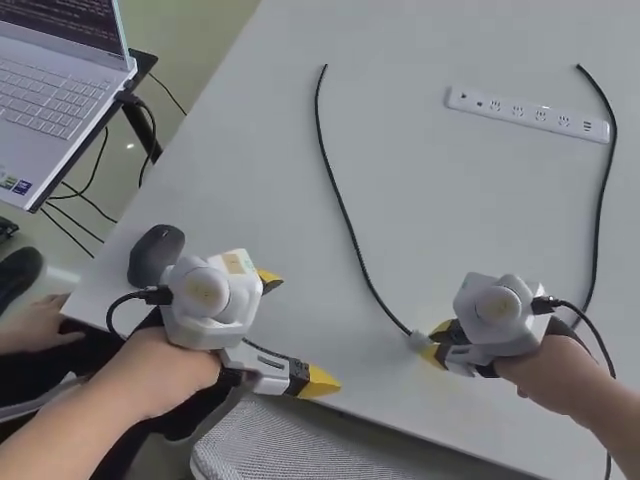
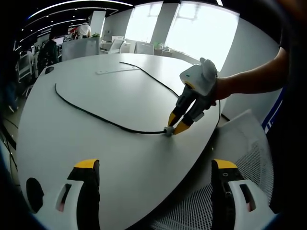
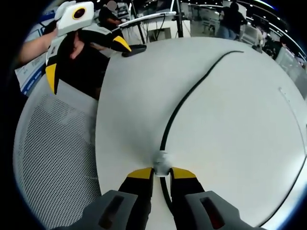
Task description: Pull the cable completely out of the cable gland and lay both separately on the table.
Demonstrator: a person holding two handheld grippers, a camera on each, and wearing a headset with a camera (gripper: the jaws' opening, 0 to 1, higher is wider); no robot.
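On the white round table (image 1: pixel 450 200) lay a long black braided cable (image 1: pixel 340 205), with a small pale cable gland (image 1: pixel 419 340) on it by the near edge.
The left gripper (image 1: pixel 298 330) hung wide apart and empty at that edge. The right gripper (image 3: pixel 163 175) had its jaws close either side of the cable just behind the gland; whether they pinched it could not be told.

Left gripper (image 1: pixel 298 330), jaws spread wide, hung just off the near edge of the table (image 1: pixel 450 180); right gripper (image 1: pixel 435 343), jaws narrow, angled down onto it.
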